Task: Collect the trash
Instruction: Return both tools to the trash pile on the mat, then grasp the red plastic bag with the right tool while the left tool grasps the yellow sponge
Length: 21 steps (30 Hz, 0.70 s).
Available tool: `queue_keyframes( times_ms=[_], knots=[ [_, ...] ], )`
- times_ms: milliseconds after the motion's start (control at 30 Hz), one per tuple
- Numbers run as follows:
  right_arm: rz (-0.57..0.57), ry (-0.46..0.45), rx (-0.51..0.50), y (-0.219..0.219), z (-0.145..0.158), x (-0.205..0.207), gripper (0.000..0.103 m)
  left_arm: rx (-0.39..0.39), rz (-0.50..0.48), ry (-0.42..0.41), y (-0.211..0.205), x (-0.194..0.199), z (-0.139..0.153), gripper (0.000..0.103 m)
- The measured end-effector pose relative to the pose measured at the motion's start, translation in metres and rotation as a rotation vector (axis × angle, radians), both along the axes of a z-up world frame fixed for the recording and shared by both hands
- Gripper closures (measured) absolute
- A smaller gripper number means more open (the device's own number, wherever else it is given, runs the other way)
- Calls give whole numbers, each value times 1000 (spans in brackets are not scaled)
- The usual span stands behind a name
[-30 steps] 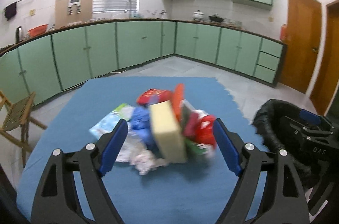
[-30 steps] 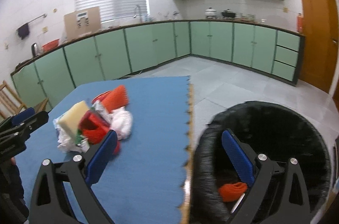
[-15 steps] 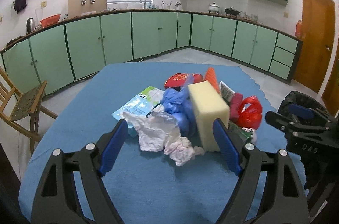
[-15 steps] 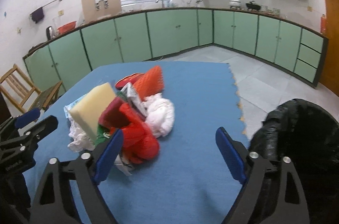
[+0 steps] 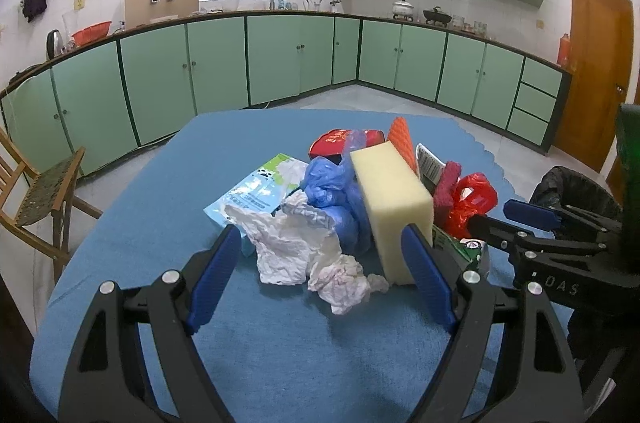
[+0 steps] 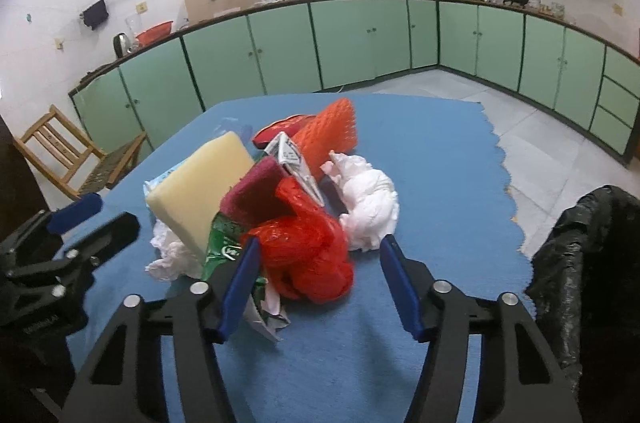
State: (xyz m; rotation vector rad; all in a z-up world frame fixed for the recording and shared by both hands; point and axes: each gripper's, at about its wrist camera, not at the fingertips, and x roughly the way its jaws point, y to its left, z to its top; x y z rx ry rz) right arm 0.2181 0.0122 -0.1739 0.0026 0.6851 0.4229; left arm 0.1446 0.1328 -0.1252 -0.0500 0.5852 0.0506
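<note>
A heap of trash lies on the blue mat (image 5: 280,363): a yellow sponge block (image 5: 392,207), crumpled white paper (image 5: 296,247), a blue plastic bag (image 5: 332,191), a red plastic bag (image 6: 308,247), a white wad (image 6: 372,207) and an orange ribbed piece (image 6: 328,135). My left gripper (image 5: 316,243) stands open just before the heap, with the white paper between its fingers, untouched. My right gripper (image 6: 319,245) straddles the red bag and its jaws are closing; the right pad is still apart from the bag. The black-lined bin (image 6: 592,243) stands to the right, off the mat.
A pale blue tissue pack (image 5: 260,191), a green wrapper (image 6: 224,247) and a maroon pad (image 6: 260,191) sit in the heap. A wooden chair (image 5: 40,191) stands left of the table. Green cabinets (image 5: 280,63) line the far walls. The mat's scalloped edge (image 6: 508,183) runs on the right.
My right gripper swung from above the bin to the heap and its jaws narrowed around the red bag. My left gripper drew a little closer to the white paper.
</note>
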Motion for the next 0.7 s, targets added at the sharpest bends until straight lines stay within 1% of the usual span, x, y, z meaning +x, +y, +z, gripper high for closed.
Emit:
queue_keyframes(
  times_ms=[167,300,333,367,433,467,500,567,700],
  knots=[
    [18,-2,15,2,6,-1,44,-3,6,-1,1,2,0,23],
    [27,11,8,6,2,5,45,-6,9,0,2,3,-1,23],
    [35,17,14,7,0,6,52,-5,8,0,2,3,-1,23],
    [56,28,33,8,-1,7,62,-3,7,1,2,4,-1,23],
    [93,41,58,10,-1,7,70,-5,6,5,3,4,-3,23],
    [100,35,51,12,-1,6,76,-8,6,8,3,4,-4,23],
    [109,31,46,12,0,6,79,-10,6,9,4,4,-4,23],
    [119,24,37,12,2,3,87,-14,5,9,3,4,-4,23],
    [100,19,43,2,5,-2,91,-18,-6,1,-2,3,-2,23]
  ],
)
